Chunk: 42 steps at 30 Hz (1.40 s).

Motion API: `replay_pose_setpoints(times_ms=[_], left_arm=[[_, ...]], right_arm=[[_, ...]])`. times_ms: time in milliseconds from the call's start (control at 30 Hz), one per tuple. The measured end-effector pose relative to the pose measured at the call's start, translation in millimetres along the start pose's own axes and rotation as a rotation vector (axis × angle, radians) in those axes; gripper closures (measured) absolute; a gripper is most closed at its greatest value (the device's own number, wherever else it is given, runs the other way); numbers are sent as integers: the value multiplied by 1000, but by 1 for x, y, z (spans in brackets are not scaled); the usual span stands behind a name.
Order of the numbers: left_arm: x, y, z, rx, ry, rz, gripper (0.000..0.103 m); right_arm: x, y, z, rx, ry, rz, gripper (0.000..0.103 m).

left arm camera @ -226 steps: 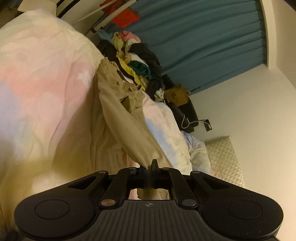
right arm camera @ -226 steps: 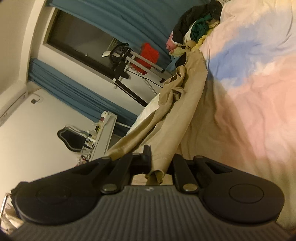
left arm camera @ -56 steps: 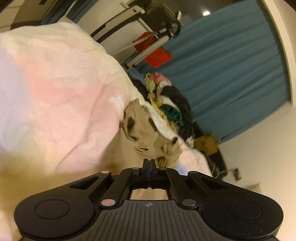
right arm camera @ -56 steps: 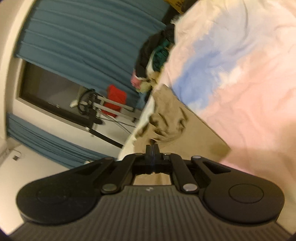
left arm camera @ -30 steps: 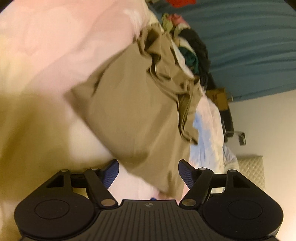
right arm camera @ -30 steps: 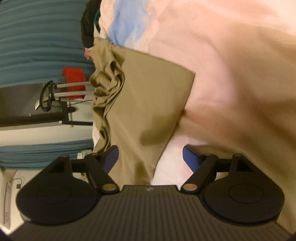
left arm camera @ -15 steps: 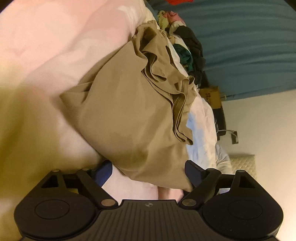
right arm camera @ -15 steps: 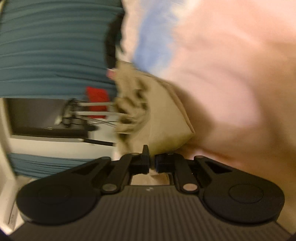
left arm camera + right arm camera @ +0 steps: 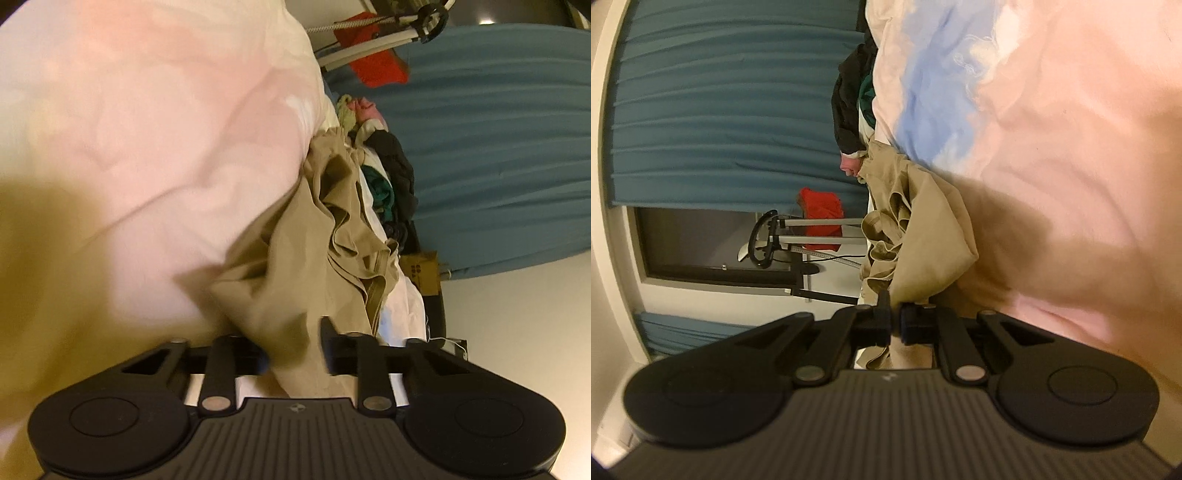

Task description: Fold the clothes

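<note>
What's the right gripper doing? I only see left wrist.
Observer: The right gripper is shut on an edge of the tan garment.
Operator: Where is the rest of it on that side?
Observer: It bunches up just past the fingers, and one folded corner points out over the pink duvet.
Operator: Anything behind it that I can't see?
Observer: A dark window behind the rack, between two blue curtains.
</note>
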<state>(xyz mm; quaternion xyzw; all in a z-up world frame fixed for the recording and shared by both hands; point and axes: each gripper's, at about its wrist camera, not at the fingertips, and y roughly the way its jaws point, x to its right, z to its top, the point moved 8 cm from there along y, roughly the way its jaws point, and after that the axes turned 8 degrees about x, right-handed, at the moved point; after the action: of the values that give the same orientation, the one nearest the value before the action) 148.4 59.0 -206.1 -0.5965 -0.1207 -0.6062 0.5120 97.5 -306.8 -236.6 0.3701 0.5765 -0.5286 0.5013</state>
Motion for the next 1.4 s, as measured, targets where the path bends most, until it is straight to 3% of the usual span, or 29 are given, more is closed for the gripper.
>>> replay_pose_setpoints(times_ms=[200,300,367,600,733,867,1033,1233,1400], left_arm=[[11,-11,6,7,53,14,98],[27,-30,10,19,96,-20,99],[41,-51,12,20,111,-53,99],[82,-135,1,-3,207,-98,99],[86,-183,-12,-56,223,-99,99],[87,-213,-26,-95,229,-96,99],[98,-175,-17,-79,222,-29,99],[118,-78,2,-39,240,62,98],[117,-7,9,-71,282,81,98]], right_arm=[[-7,-9,-3,-4,-36,6,96],[-20,-23,-8,0,-66,28,96],[-40,-39,-12,10,-133,53,96],[-77,-108,-24,-5,-186,76,96],[-82,-165,-42,-59,-147,90,96],[-78,-196,-45,-59,-144,60,95],[-79,-153,-29,-45,-138,-31,95],[-69,-62,6,13,-134,-164,94],[-42,-5,29,33,-120,-235,93]])
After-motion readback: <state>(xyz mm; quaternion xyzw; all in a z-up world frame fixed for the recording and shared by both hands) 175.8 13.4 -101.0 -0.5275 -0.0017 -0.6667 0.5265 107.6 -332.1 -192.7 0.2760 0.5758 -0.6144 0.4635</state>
